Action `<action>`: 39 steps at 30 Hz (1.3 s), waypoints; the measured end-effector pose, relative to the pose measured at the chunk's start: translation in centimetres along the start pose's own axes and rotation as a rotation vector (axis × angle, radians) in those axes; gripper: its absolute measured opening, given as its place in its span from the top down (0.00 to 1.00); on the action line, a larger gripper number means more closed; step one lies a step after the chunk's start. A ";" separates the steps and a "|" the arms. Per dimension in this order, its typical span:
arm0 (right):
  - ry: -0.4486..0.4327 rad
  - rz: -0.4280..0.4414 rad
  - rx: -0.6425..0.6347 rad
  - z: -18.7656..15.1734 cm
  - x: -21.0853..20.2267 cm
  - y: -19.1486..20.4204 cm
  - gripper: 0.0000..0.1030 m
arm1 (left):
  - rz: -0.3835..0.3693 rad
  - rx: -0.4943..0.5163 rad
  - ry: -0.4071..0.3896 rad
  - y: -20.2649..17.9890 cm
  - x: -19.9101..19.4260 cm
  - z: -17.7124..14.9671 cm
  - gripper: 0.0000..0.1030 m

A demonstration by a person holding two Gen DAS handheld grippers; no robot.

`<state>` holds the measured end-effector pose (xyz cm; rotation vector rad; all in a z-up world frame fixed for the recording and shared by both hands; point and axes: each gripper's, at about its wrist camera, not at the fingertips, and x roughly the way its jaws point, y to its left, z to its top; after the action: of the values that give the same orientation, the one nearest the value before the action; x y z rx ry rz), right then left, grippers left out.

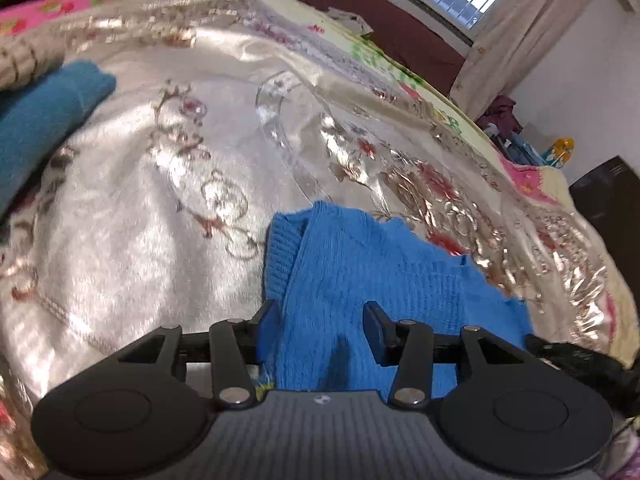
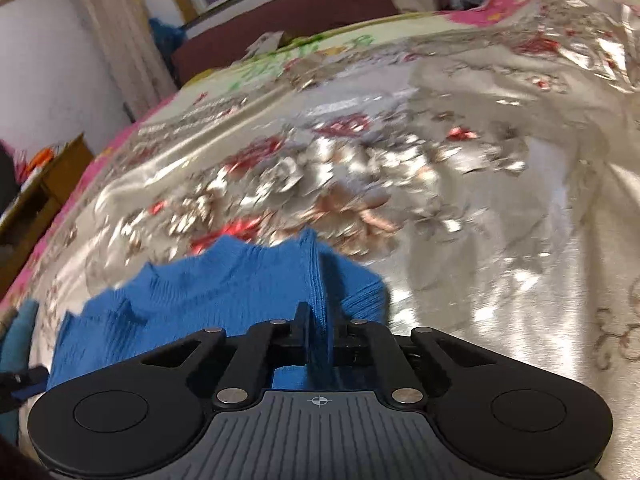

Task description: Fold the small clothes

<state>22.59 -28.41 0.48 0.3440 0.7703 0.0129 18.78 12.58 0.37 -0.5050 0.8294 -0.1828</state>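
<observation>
Blue sweater (image 1: 360, 280) on bed, on shiny floral bedspread (image 1: 160, 200). Left gripper (image 1: 322, 322): fingers spread apart, sweater fabric bunched between them, not pinched. Right gripper (image 2: 320, 328): fingers clenched on raised fold of same sweater (image 2: 224, 280), ribbed edge standing upright between them. Teal garment (image 1: 44, 120) folded at left edge of bedspread, well apart from sweater. Right view blurred.
</observation>
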 end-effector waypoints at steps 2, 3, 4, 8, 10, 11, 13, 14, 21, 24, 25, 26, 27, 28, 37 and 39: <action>-0.006 -0.010 0.037 0.1 -0.1 -1.0 0.94 | 0.029 0.023 -0.010 -0.3 0.4 0.0 0.56; 0.003 -0.019 0.042 0.0 0.2 -1.3 0.94 | 0.051 0.035 -0.008 -0.5 0.7 -0.1 0.59; 0.021 -0.031 0.034 -0.2 0.6 -1.4 0.94 | 0.072 0.042 0.001 -0.5 1.0 -0.2 0.66; 0.050 -0.053 0.068 -0.6 1.2 -2.1 0.84 | 0.086 0.007 0.018 0.1 1.2 -0.7 0.70; 0.040 -0.059 0.097 -0.4 0.5 -2.1 0.75 | 0.075 -0.011 0.010 0.4 0.8 -1.0 0.70; 0.027 -0.064 0.092 -0.2 0.0 -1.9 0.75 | 0.070 -0.017 0.006 0.4 0.5 -1.2 0.70; 0.004 -0.092 0.073 0.1 -0.9 -1.4 0.72 | 0.069 -0.028 0.001 0.5 0.2 -1.6 0.70; -0.015 -0.109 0.058 0.4 -1.6 -0.9 0.72 | 0.073 -0.034 -0.005 0.6 -0.1 -1.9 0.70; -0.017 -0.043 -0.064 0.5 -2.9 5.6 0.70 | 0.089 -0.041 -0.039 0.8 -1.7 -5.2 0.67; 0.050 0.051 -0.155 -0.5 -1.4 11.1 0.67 | 0.090 -0.021 -0.052 0.6 -2.1 -5.7 0.66; 0.069 0.078 -0.175 -0.8 -0.9 12.8 0.67 | 0.092 -0.005 -0.057 0.5 -2.2 -5.8 0.66; 0.092 0.109 -0.196 -1.2 -0.2 14.7 0.66 | 0.095 0.012 -0.066 0.4 -2.4 -5.9 0.64; 0.115 0.138 -0.219 -1.6 0.5 16.7 0.65 | 0.095 0.024 -0.071 0.5 -2.5 -5.9 0.63; 0.136 0.163 -0.244 -2.0 1.3 18.7 0.62 | 0.094 0.032 -0.073 0.6 -2.6 -6.0 0.62; 0.262 0.150 -0.454 -5.0 7.1 29.0 0.57 | 0.004 -0.021 -0.035 2.1 -2.7 -5.9 0.59; 0.264 0.111 -0.482 -5.2 7.9 29.4 0.87 | -0.011 -0.030 -0.029 2.2 -2.8 -5.9 0.59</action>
<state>28.10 2.04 0.72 -0.0777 0.9781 0.3486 12.48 13.40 -2.22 -0.5388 0.8021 -0.1727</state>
